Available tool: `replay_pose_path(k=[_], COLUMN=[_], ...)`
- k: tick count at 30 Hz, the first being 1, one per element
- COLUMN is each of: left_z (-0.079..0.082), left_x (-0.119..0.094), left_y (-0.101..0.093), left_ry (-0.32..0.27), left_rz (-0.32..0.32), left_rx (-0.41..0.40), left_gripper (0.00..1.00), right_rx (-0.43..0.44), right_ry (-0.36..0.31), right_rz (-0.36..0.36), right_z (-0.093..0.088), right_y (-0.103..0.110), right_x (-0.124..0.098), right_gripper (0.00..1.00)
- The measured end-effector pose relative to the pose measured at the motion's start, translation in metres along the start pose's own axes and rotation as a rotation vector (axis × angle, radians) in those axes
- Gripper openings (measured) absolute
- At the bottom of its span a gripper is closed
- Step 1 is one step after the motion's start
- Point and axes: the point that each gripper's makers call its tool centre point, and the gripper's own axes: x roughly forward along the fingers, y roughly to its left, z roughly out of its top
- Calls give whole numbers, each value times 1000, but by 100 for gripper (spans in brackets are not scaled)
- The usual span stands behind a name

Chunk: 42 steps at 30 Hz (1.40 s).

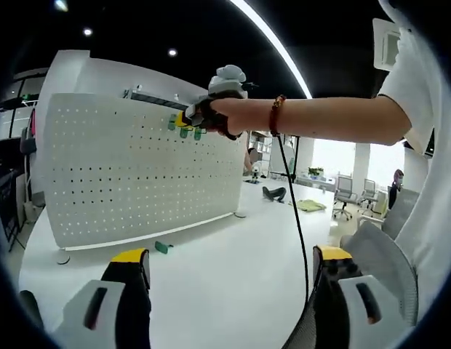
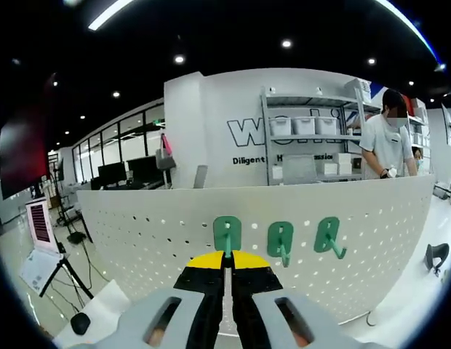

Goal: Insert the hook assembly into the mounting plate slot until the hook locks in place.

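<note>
Right gripper [image 2: 227, 270] is up at the white pegboard [image 2: 138, 225], jaws pinched tight on the stem of a green hook [image 2: 227, 234] whose back plate sits against the board near its top edge. Two more green hooks [image 2: 281, 241] [image 2: 328, 237] hang on the board just to the right of it, same row. In the left gripper view the person's arm [image 1: 320, 120] reaches across to the board w/ the right gripper at the hook cluster [image 1: 183, 125]. Left gripper [image 1: 233, 273] hangs low over the white table [image 1: 225, 254], jaws spread wide, nothing between them. One spare green hook [image 1: 163, 247] lies on the table near the pegboard's base. Black cable [image 1: 294, 211] dangles from the arm.
</note>
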Motion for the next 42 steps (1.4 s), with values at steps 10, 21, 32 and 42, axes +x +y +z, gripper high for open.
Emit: replay_pose_path(k=[10,21,32,42], left_z=[-1,-2,-6,-10], left_x=[-5,-4,-3,-5], left_y=[6,10,8,10], left_ry=[-10,-2,6,24], left_rz=[13,16,11,17], left_rx=[-19,-23,-30,-27], left_gripper=[96,95,95,94], right_rx=[6,-5,-28,-69], right_ry=[11,21,38,39], right_rz=[-7,-21,-71,-98], right_z=[-4,-4,-5,-8], right_y=[-2,-1,1,2], right_x=[6,10,10,10], right_gripper=[1,1,0,0])
